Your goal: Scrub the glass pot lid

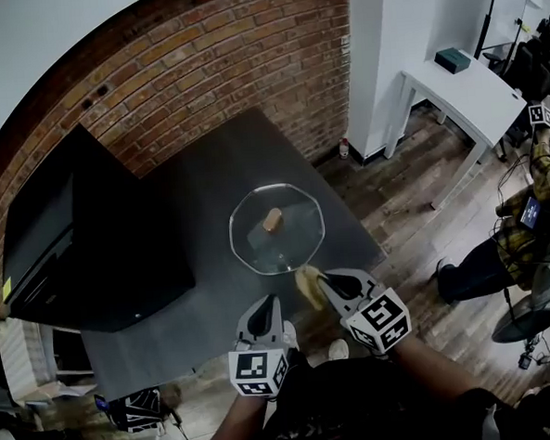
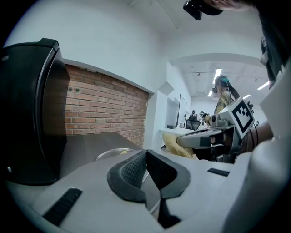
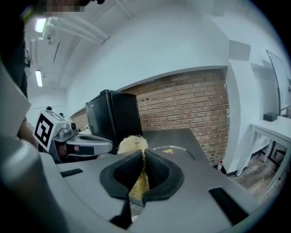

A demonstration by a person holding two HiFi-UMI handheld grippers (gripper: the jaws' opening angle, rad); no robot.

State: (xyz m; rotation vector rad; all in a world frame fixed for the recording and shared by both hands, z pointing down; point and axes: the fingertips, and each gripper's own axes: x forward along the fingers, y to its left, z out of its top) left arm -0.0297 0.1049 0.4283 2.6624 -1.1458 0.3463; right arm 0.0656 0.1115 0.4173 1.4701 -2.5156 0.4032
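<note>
At the far left we see a black appliance (image 1: 81, 245) standing on the dark desk (image 1: 208, 181), with the brick wall (image 1: 237, 59) behind it. The left hand-held gripper (image 1: 266, 305) hangs over the desk's near edge. Its own view shows the jaws pressed together at the tips with nothing between them, and the lid's rim shows just past them.

The glass pot lid (image 1: 276, 228) lies flat near the middle of the desk, its tan knob (image 1: 273, 220) facing up, well apart from the appliance.

Just right of the left one, the right hand-held gripper (image 1: 323, 283) is clamped on a pale yellow fibrous scrubber (image 1: 308, 285). The tuft sticks out beyond the jaw tips and sits just beside the lid's near rim – whether it touches the glass we cannot tell. In the right gripper view the fibres (image 3: 132, 144) fill the narrow gap between the pads.

Farther right stand a white table (image 1: 462, 87) and a person (image 1: 543, 189) in a plaid shirt – both off the desk, on the wooden floor (image 1: 394, 198).
</note>
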